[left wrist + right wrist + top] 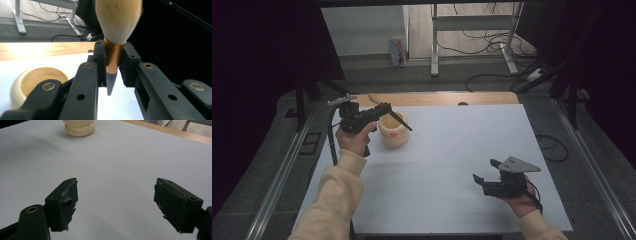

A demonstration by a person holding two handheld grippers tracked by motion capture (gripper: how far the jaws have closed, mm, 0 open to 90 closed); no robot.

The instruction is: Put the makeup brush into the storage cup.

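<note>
A white table [452, 165] with a wooden strip along its far edge stands in a dim room, with cables and a metal frame on the floor beyond it. In the high view a cream bowl [393, 131] sits near the far left corner of the table. The left gripper [384, 111] is held just left of the bowl and above its rim, clamped on a brush [388, 111] whose dark pointed handle slants out over the bowl while its pale bristles stick out on the side away from the bowl. The right gripper [486, 171] hovers well apart from the bowl, toward the near right of the table, its jaws spread wide with nothing between them. In the left gripper view the left gripper [113, 62] grips the brush [114, 53] by its copper collar, bristles fanning upward, the grey tip pointing down, and the bowl [37, 80] lies low at the left beside the jaws. In the right gripper view the right gripper [116, 203] shows both padded jaws far apart over bare table, with the bowl [79, 128] far ahead at the top edge.
</note>
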